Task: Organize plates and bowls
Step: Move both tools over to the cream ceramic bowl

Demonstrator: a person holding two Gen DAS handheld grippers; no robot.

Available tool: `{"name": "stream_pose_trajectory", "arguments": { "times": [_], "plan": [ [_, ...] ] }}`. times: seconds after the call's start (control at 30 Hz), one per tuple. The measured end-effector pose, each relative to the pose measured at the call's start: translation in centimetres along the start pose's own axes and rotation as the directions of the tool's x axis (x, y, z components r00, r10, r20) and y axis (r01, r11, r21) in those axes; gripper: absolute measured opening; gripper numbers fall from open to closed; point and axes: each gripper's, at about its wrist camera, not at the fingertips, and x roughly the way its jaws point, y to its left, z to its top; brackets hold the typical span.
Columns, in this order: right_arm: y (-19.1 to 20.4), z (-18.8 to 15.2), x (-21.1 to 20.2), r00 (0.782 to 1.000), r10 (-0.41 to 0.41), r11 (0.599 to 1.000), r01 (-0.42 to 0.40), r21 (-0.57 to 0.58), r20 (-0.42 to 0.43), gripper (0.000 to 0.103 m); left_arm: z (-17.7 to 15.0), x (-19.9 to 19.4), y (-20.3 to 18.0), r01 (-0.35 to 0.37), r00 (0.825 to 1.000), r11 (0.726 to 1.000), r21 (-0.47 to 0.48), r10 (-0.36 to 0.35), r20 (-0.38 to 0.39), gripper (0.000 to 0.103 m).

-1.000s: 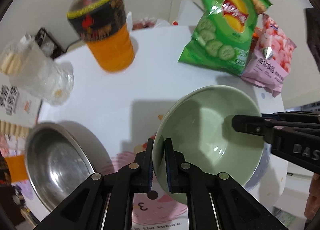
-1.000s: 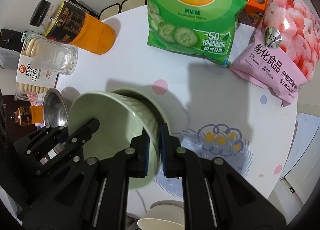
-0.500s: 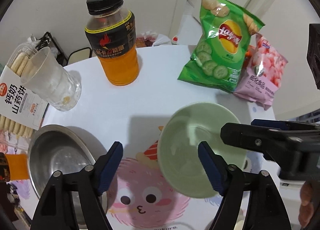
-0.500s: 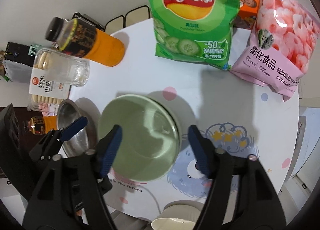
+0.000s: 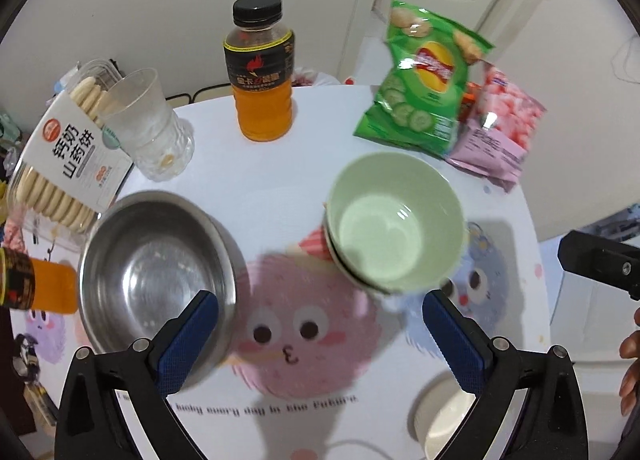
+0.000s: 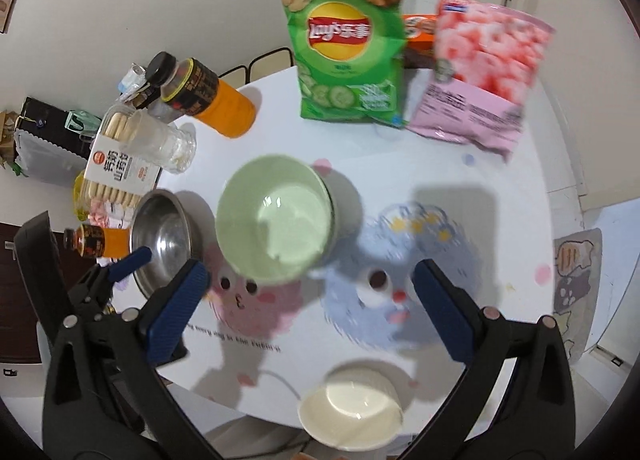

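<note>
A green bowl (image 5: 394,220) sits nested in another green bowl on the white round table (image 5: 248,180); it also shows in the right wrist view (image 6: 276,220). A steel bowl (image 5: 154,264) stands to its left, and shows in the right wrist view (image 6: 164,236). A cream bowl (image 6: 350,416) sits at the near table edge, and shows in the left wrist view (image 5: 444,420). My left gripper (image 5: 320,340) is open and empty, raised above the table between the steel and green bowls. My right gripper (image 6: 306,308) is open and empty, above and nearer than the green bowls.
An orange drink bottle (image 5: 260,72), a clear glass (image 5: 150,128) and a biscuit box (image 5: 64,160) stand at the back left. A green chips bag (image 5: 424,76) and a pink snack bag (image 5: 496,128) lean at the back right. Another orange bottle (image 5: 36,284) lies at far left.
Both grippers were shut on the green bowl's rim a second ago. They have opened, let it go onto the other green bowl, and pulled up and back.
</note>
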Motion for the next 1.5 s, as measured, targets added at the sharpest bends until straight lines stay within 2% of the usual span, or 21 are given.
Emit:
{"name": "stream_pose_trajectory", "arguments": {
  "times": [0.13,0.3,0.37,0.47,0.63,0.83,0.9,1.07,1.33,1.47,1.5],
  "plan": [
    [-0.9,-3.6,-1.5,0.999,-0.045,0.999,0.045,-0.003,0.024,0.103,-2.6,-1.2,-1.2,0.025,1.0,0.999,0.037,-0.026,0.013,0.103],
    [-1.8,-8.5,-1.0,0.983,-0.181,0.983,0.181,-0.032,-0.008,0.103,-6.8,-1.4,-3.5,0.081,0.997,0.99,0.112,-0.08,-0.018,0.103],
    [-2.5,-10.5,-0.8,0.987,-0.16,0.987,0.16,-0.002,-0.007,0.103,-8.3,-1.0,-4.3,0.093,0.995,0.985,0.144,-0.087,-0.043,0.103],
    [-4.4,-13.0,-0.4,0.995,-0.1,0.989,0.101,0.104,-0.016,0.103,-10.5,-0.5,-5.6,0.1,0.993,0.976,0.196,-0.086,-0.079,0.103],
    [-6.8,-16.0,-0.1,0.999,-0.045,0.974,0.051,0.219,-0.03,0.103,-12.1,0.6,-6.8,0.111,0.989,0.964,0.24,-0.084,-0.12,0.103],
    [-8.7,-17.4,0.7,0.998,0.039,0.941,-0.018,0.338,-0.055,0.103,-13.2,2.3,-8.2,0.137,0.982,0.954,0.268,-0.095,-0.166,0.103],
    [-9.1,-17.6,1.1,0.997,0.044,0.932,-0.018,0.363,-0.064,0.103,-13.4,2.7,-8.4,0.138,0.98,0.951,0.278,-0.09,-0.178,0.103],
    [-9.3,-17.6,2.2,0.995,0.071,0.923,-0.04,0.384,-0.069,0.103,-13.8,3.9,-8.9,0.138,0.974,0.947,0.288,-0.078,-0.211,0.103],
    [-9.4,-17.4,4.1,0.993,0.065,0.927,-0.023,0.374,-0.102,0.102,-14.2,6.0,-9.2,0.16,0.961,0.945,0.286,-0.082,-0.266,0.103],
    [-10.0,-17.5,5.7,0.99,0.07,0.923,-0.017,0.385,-0.126,0.093,-14.5,7.6,-9.3,0.162,0.956,0.947,0.278,-0.081,-0.281,0.103],
    [-10.1,-17.6,6.0,0.989,0.071,0.922,-0.015,0.386,-0.131,0.086,-14.5,7.7,-9.3,0.159,0.957,0.948,0.276,-0.079,-0.279,0.103]
  ]
}}
